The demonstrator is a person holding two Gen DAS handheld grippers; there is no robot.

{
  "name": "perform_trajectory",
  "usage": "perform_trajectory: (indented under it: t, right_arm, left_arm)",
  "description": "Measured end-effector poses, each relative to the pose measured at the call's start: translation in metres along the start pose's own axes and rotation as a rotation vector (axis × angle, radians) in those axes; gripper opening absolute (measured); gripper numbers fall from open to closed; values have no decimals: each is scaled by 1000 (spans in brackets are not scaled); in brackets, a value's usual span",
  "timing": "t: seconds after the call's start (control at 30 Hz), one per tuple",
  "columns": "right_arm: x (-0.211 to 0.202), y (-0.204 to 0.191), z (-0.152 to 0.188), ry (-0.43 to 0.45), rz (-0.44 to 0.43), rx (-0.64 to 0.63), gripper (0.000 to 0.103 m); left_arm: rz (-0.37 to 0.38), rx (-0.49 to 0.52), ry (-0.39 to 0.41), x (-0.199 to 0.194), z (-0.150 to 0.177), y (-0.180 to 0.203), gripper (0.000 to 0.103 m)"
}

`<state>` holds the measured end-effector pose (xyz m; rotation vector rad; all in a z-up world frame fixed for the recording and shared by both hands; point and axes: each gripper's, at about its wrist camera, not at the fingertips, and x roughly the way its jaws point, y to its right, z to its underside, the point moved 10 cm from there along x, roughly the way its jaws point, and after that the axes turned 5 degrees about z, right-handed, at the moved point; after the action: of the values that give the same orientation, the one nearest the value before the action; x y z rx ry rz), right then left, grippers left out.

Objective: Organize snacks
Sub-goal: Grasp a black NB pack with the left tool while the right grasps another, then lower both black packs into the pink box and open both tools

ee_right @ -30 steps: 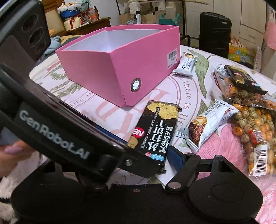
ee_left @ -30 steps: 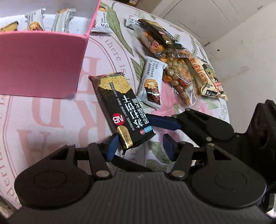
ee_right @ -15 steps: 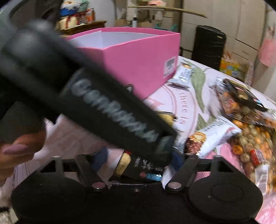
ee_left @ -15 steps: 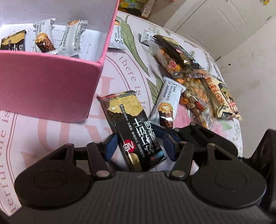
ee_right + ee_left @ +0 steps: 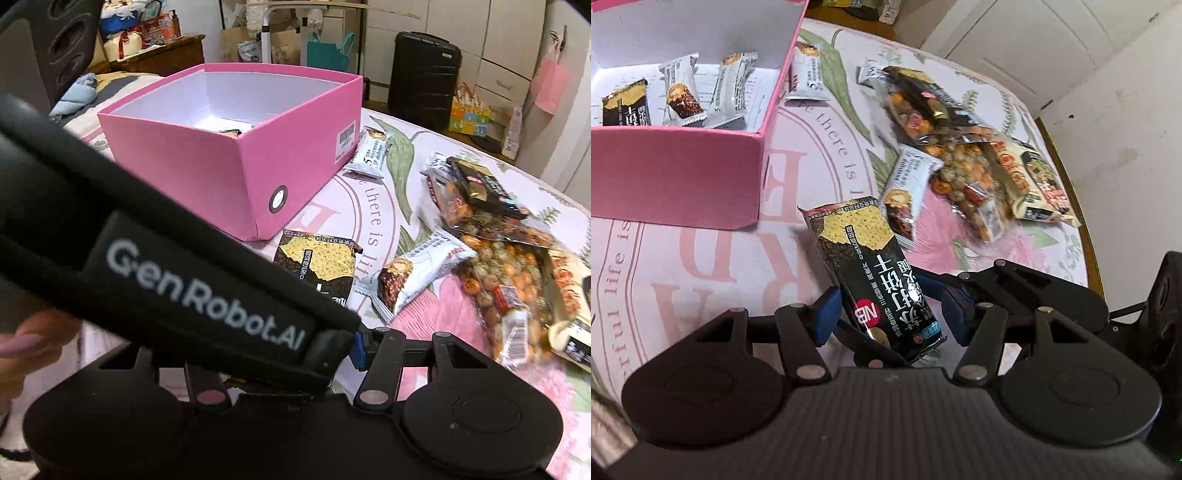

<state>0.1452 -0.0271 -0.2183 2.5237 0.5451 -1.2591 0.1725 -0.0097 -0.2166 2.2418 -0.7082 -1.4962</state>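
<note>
1. My left fingers (image 5: 823,314) are wide apart with the black cracker packet with the yellow cracker picture (image 5: 875,273) sitting between them. The left pad is right against its edge and the right pad (image 5: 955,314) is a bit off it, so I'm not clamping anything yet.

2. What changed: a second ago the packet lay further out in front of me with just its near end between my pads. Now it reaches deep into the gap, and the pink cardboard box (image 5: 676,173) shows more of its inside (I've pushed forward and tipped up a little).

3. The other gripper, my right one (image 5: 354,347), has come in underneath the same packet. In its own view my left gripper's black body blocks nearly everything, so only one blue pad peeks out and I can't tell how wide that one is.

4. Where the packet is: on the pink lettered tablecloth (image 5: 701,266), just in front of the box corner, with a white wrapped chocolate bar (image 5: 905,192) touching its right side.

5. What this means, I reckon: I'm lined up for the grab, so closing is the next thing, then a lift over the wall into the box where another cracker packet and two white bars (image 5: 679,92) already lie.

6. Plenty is still loose: a white bar beside the box (image 5: 809,74) and the pile of clear nut bags (image 5: 960,162).
</note>
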Motion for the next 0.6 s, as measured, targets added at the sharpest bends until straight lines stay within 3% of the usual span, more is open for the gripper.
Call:
perform_trajectory:
  t: [0.23,0.6]
  right_arm:
    - [-34,-13,-8,20,-12,-21,62]
    - [-57,-40,-47,39,-41,-146,62]
  left_arm:
    - [-25,37,35,-35,9,17,57]
    - [4,-41,98,-102,2,17,57]
